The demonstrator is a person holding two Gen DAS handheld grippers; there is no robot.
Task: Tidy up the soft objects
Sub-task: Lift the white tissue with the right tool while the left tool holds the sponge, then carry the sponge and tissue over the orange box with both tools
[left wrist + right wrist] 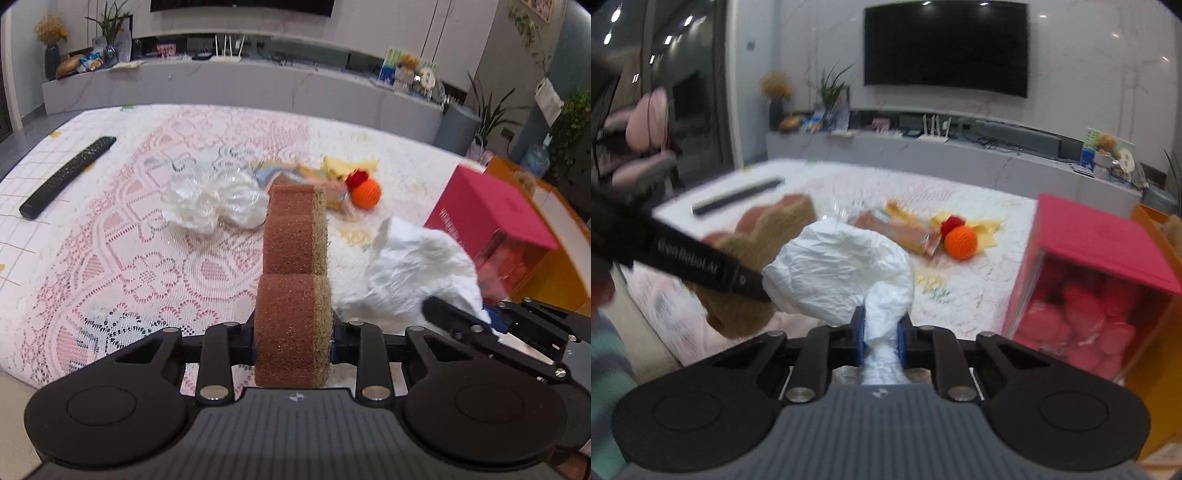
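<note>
My left gripper [293,345] is shut on a brown scalloped sponge [295,273] that stands up between its pads, above the lace-covered table [129,258]. My right gripper [882,338] is shut on a crumpled white plastic bag [842,273], which bulges out above its blue pads. The same bag [417,269] and the right gripper's black linkage show at the right of the left wrist view. The sponge [757,266] and left gripper's finger cross the left of the right wrist view. On the table lie a clear crumpled wrapper [218,201], an orange crocheted ball [365,194] and a flat snack packet [905,232].
A red-lidded clear box [1100,280] of pink soft things stands at the table's right, against an orange bin [554,266]. A black remote [66,177] lies at the left. Yellow cloth [347,166] lies behind the ball. A grey TV bench [240,85] runs behind the table.
</note>
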